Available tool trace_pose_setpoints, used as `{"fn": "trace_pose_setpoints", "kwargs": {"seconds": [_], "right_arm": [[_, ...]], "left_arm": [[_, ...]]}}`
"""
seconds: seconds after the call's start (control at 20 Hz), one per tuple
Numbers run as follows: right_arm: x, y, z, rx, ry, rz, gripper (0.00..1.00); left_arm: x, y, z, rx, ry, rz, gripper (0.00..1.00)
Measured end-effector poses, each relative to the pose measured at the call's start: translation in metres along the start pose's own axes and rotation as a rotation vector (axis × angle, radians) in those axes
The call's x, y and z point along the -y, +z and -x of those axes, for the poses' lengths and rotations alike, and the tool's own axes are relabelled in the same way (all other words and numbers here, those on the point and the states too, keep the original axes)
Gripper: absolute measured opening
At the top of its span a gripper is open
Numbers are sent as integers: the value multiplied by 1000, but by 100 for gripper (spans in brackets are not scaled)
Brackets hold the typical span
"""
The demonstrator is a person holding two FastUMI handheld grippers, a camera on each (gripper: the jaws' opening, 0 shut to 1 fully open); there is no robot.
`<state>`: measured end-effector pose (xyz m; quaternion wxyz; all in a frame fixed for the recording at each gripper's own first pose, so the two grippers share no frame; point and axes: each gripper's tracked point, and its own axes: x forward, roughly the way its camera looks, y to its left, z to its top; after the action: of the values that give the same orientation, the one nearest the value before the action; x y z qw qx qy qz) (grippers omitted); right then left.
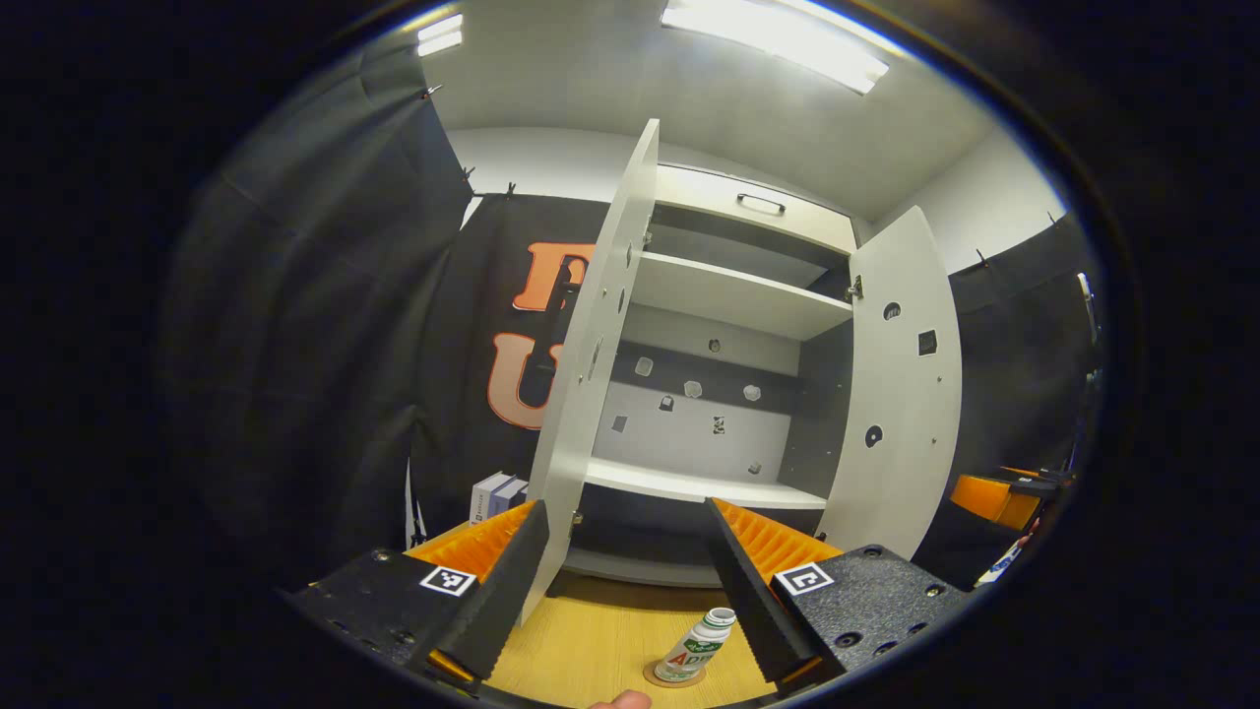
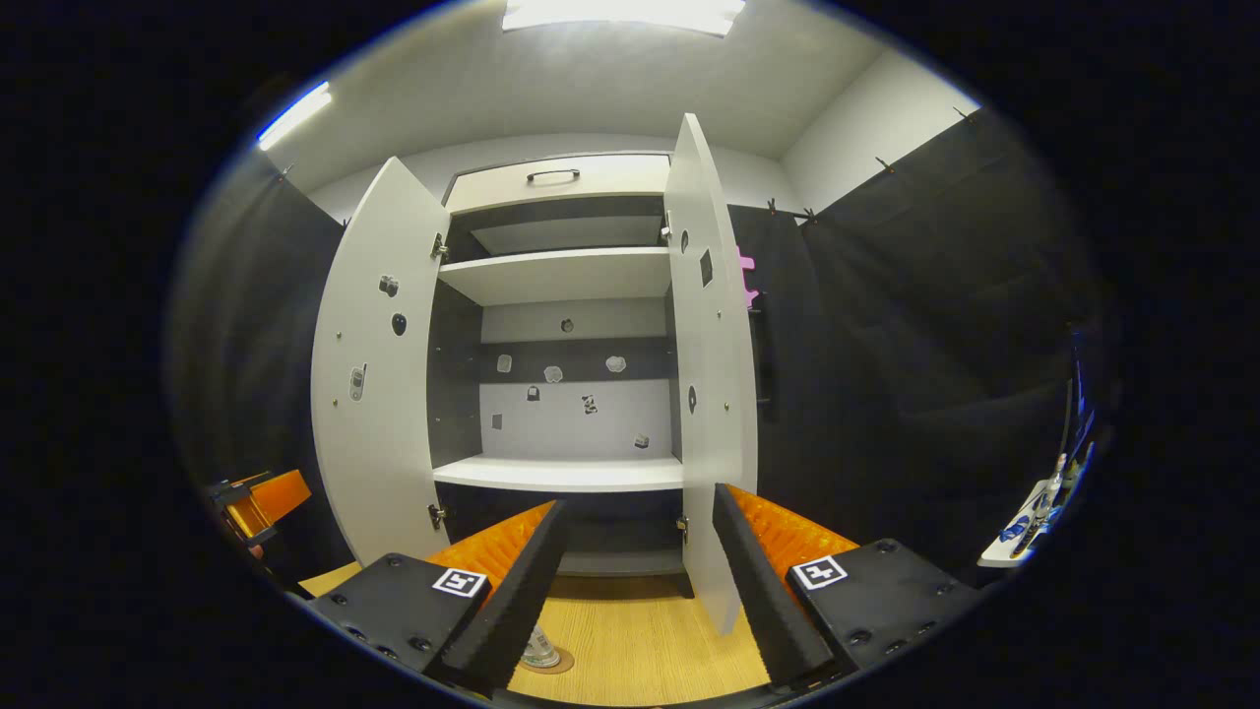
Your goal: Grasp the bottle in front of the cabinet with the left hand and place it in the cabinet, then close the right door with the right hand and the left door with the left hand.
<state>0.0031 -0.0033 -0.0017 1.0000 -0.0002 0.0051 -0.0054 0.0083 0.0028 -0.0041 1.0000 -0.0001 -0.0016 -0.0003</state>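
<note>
So in the left gripper view, the left gripper [image 1: 620, 581] is spread wide with nothing between its fingers, hanging over the wooden worktop [image 1: 591, 640] in front of the cabinet [image 1: 719, 394]. The bottle [image 1: 695, 647] stands upright on a little round coaster [image 1: 675, 678], just inside the gripper's right-hand finger, out in front of the cabinet and not yet on any shelf. It's got a green and white label with red writing, but it's too small and partly hidden to make out. Both doors are swung open: the left door [image 1: 596, 364] is nearly edge-on, its lower edge running down between the fingers, and the right door [image 1: 901, 394] is angled outward, so the middle shelf [image 1: 704, 484] has plenty of free room. A small box [image 1: 495, 495] sits by the curtain. In the right gripper view, the right gripper [image 2: 638, 581] is also wide open and holding nothing, with the right door [image 2: 711, 394] edge-on just above its right-hand finger. The left door [image 2: 379, 374] hangs open, and the bottle [image 2: 539, 647] peeks out behind the left-hand finger.
</note>
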Motion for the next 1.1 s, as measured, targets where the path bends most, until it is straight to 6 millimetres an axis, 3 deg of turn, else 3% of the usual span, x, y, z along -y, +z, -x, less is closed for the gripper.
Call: {"fn": "trace_pose_setpoints", "kwargs": {"seconds": [0.2, 0.35, 0.6, 0.9, 1.1], "right_arm": [[3, -1, 2, -17, 0, -1, 97], [9, -4, 8, -31, -14, 20, 97], [26, -7, 18, -51, -57, 49, 97], [39, -18, 22, -107, -82, 37, 97], [50, -29, 20, -127, -104, 62, 97]], "left_arm": [[30, -11, -33, -10, -98, -4, 95], [64, -40, -56, -45, -191, 11, 95], [97, -128, -69, -178, -237, 40, 95], [101, -235, -71, -258, -219, -11, 95], [101, -291, -63, -347, -227, 15, 96]]}}
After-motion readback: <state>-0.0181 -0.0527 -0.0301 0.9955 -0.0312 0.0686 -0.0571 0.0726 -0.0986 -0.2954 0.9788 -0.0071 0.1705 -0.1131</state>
